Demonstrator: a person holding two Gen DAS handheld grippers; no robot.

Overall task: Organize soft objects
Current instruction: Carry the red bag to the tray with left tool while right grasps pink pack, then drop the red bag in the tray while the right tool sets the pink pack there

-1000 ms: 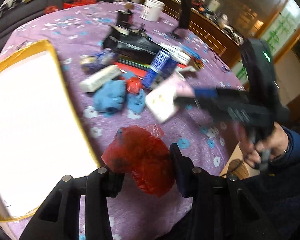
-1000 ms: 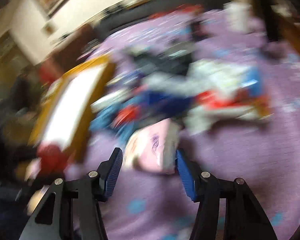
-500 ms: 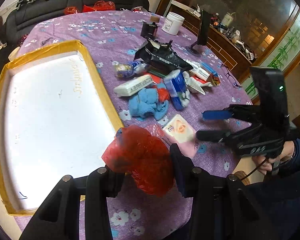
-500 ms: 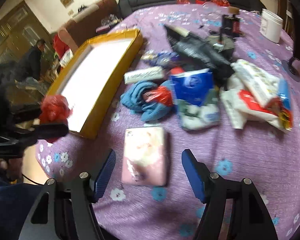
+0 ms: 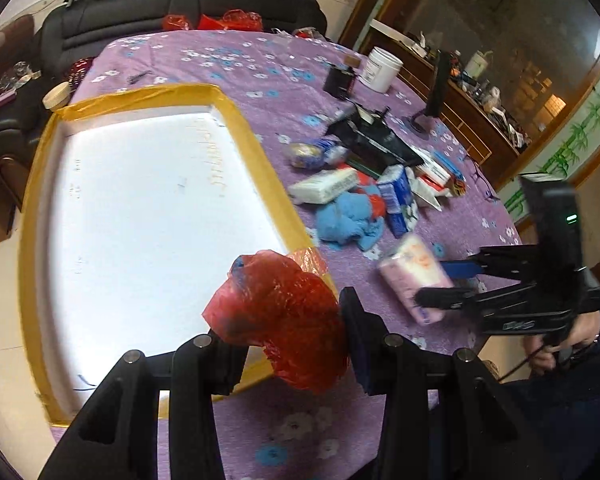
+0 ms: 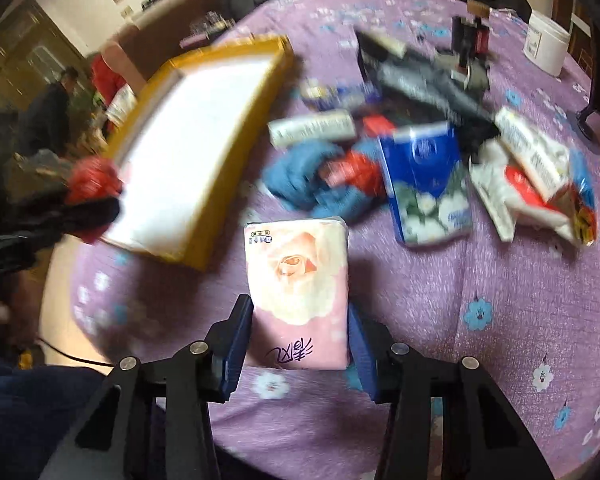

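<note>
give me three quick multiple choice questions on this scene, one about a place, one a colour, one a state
1. Where is the yellow-edged tray relative to the pile of packs?
A. its left
B. its right
C. on top

2. What colour is the bag in the left gripper?
A. green
B. red
C. white

3. The pink tissue pack is
A. in the tray
B. under the blue cloth
C. between the right gripper fingers

Key: A, left-wrist view shows it; B, red plastic; C, blue fingers closing either side of it.
</note>
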